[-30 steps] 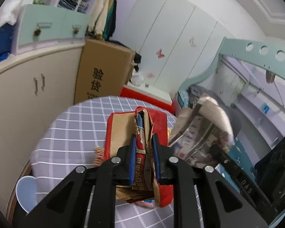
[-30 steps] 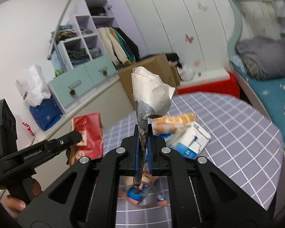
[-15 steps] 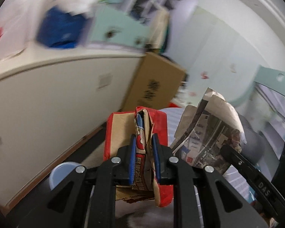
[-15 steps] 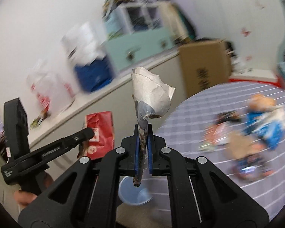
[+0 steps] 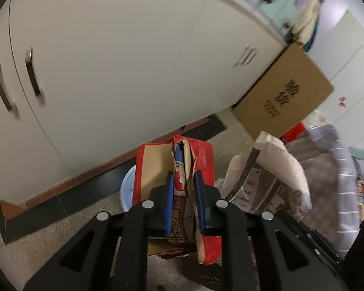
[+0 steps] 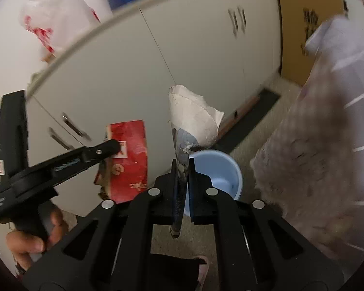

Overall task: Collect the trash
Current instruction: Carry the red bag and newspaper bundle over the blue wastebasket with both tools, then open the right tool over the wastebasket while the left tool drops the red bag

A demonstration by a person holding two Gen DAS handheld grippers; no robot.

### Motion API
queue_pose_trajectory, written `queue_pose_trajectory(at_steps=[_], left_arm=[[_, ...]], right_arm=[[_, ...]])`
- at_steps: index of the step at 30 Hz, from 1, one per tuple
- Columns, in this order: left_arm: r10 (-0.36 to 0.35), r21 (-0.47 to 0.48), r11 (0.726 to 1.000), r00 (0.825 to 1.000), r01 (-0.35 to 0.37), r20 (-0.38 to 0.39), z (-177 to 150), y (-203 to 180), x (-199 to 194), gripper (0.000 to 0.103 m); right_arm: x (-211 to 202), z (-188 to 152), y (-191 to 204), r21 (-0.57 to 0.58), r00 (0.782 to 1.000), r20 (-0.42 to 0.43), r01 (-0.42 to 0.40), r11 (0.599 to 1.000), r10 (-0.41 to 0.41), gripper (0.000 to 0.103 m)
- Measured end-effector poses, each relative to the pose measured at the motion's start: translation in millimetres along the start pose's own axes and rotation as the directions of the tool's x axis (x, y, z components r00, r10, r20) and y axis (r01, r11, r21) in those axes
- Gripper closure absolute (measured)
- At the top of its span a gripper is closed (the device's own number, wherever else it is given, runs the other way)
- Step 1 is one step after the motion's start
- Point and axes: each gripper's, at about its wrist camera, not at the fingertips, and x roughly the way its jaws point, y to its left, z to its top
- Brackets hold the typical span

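My left gripper (image 5: 184, 177) is shut on a flattened red paper bag (image 5: 153, 165), which stands up between the blue pads. In the right wrist view the same red bag (image 6: 129, 160) hangs from the left gripper (image 6: 114, 146) at the left. My right gripper (image 6: 182, 163) is shut on a crumpled newspaper (image 6: 194, 121), also seen as the folded newspaper (image 5: 269, 177) in the left wrist view. A light blue bin (image 6: 220, 172) stands on the floor just beyond the right fingertips. Its rim (image 5: 127, 189) shows behind the red bag.
White cabinet doors (image 5: 109, 60) run along the wall behind the bin. A cardboard box (image 5: 284, 99) leans at the cabinet's end. The checked tablecloth (image 6: 327, 145) hangs at the right. A hand (image 6: 29, 242) holds the left gripper's handle.
Both grippers swung from above the table down and to the left toward the floor, still holding the bag and the newspaper. The blue bin now lies just ahead of them.
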Motion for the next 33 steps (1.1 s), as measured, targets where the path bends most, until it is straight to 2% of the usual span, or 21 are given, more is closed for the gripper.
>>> queue_pose_trajectory(at_steps=[3,7,9,10,11,16,24,33], left_arm=[[0.032,-0.016,0.999,0.999,-0.033,-0.036,1,15,26,0.087],[0.061,-0.039,0.997,0.995,-0.064,-0.072,3,29,55,0.087],[0.067,-0.039,0.997,0.995,-0.07,-0.077,3,31,62,0.087],[0.073,-0.031,0.997,0.994,-0.076,-0.08,3,32,67,0.087],[0.077,-0.027,0.996,0.993,-0.08,-0.086,3,32,71,0.087],[0.072,-0.009,0.997,0.991,-0.074,-0.115,-3,26,89,0.087],[0.065,0.016,0.998,0.982,-0.063,-0.179,-15,16,117,0.087],[0.055,0.044,0.998,0.974,-0.046,-0.221,-14,-6,138,0.086]], right_arm=[[42,0,-4,0.018,0.999,-0.043,0.002,1.0,-0.001,0.096],[86,4,-11,0.062,0.997,-0.069,-0.034,0.997,0.039,0.088],[96,4,-19,0.07,0.996,-0.085,-0.002,0.998,0.008,0.076],[102,4,-20,0.075,0.996,-0.089,0.001,0.997,0.005,0.056],[105,4,-20,0.077,0.996,-0.089,0.006,0.997,0.001,0.049],[105,-4,-23,0.026,0.995,-0.083,0.064,0.998,-0.061,0.049],[110,-20,-40,-0.022,0.978,-0.099,0.183,0.983,-0.184,0.048],[106,-24,-59,0.001,0.973,-0.097,0.21,0.978,-0.209,0.046]])
